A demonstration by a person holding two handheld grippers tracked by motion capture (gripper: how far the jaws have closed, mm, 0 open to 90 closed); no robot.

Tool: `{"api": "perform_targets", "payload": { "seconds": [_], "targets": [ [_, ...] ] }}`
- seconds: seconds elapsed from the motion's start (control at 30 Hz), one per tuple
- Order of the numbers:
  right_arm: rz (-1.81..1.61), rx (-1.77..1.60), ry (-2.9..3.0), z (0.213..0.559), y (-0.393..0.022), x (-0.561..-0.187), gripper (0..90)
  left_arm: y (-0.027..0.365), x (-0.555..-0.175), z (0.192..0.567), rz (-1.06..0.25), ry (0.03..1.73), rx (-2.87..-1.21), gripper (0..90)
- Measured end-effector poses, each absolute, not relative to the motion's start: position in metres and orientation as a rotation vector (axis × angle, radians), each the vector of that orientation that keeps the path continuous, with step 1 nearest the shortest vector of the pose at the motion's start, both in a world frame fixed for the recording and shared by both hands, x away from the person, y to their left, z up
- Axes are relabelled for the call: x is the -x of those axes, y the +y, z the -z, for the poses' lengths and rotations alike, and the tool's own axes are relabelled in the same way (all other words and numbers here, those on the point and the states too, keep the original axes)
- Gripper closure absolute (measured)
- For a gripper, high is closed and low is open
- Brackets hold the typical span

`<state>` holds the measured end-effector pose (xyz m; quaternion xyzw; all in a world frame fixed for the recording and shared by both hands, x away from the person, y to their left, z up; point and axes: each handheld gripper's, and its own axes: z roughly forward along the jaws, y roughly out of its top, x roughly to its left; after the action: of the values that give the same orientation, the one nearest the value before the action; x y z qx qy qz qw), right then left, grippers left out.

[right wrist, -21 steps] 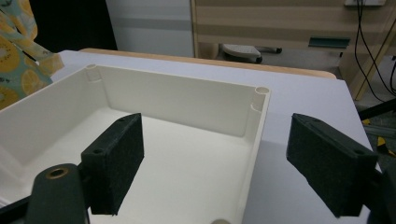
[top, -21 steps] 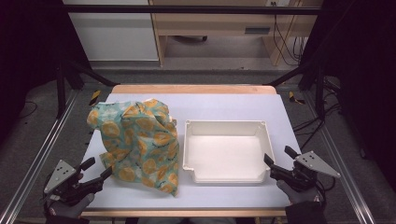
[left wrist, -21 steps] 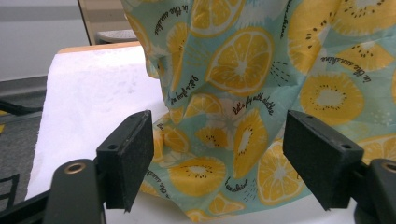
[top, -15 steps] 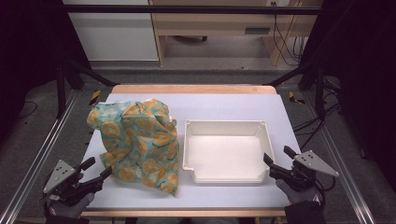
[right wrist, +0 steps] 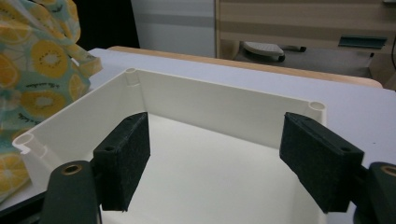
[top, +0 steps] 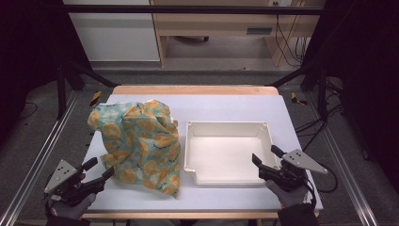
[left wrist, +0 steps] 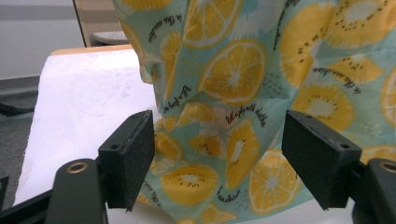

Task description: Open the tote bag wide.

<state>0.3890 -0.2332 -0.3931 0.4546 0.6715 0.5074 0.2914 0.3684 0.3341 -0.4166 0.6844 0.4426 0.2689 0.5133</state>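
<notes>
Left gripper (top: 99, 168), jaws released, faces the crumpled teal citrus-print cloth (top: 141, 141); right gripper (top: 264, 157), jaws released, hovers over the white rectangular plastic tray's (top: 229, 127) near corner.

- Left tongs (left wrist: 218, 161) gaping wide, both black jaws rising from the bottom edge.
- Crumpled cloth (left wrist: 243, 93) with orange and kiwi slices on teal looms just ahead, its lower folds showing between the jaws, no pad pressing it.
- White tabletop (left wrist: 84, 98) stretches away at left.

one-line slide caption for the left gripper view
Open left tool faces a crumpled fruit-print cloth on the white table.
</notes>
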Motion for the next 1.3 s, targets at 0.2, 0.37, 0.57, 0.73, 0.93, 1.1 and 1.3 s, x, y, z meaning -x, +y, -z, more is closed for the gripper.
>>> {"api": "perform_targets", "payload": {
  "seconds": [0.2,0.37,0.57,0.73,0.93,1.1,1.3],
  "targets": [
    [-1.353,-1.190,1.827,0.389,-0.214,-0.393,26.1,0.331,-0.368,0.413,-0.653,1.051,-1.642,25.9],
    [-1.372,-1.154,1.853,0.383,-0.199,-0.394,27.2,0.329,-0.366,0.407,-0.666,1.032,-1.639,27.0],
    [-1.398,-1.117,1.880,0.380,-0.185,-0.394,27.6,0.326,-0.365,0.404,-0.677,1.023,-1.657,27.2],
    [-1.408,-1.093,1.899,0.378,-0.174,-0.396,28.0,0.322,-0.366,0.400,-0.694,1.020,-1.654,26.4],
    [-1.435,-1.069,1.916,0.374,-0.159,-0.400,28.8,0.315,-0.368,0.398,-0.710,1.013,-1.674,26.4],
    [-1.462,-1.039,1.934,0.369,-0.144,-0.403,29.2,0.310,-0.370,0.398,-0.714,1.013,-1.688,27.2],
    [-1.494,-1.014,1.957,0.365,-0.123,-0.407,29.9,0.296,-0.374,0.396,-0.719,1.005,-1.708,29.4]
  ]
}}
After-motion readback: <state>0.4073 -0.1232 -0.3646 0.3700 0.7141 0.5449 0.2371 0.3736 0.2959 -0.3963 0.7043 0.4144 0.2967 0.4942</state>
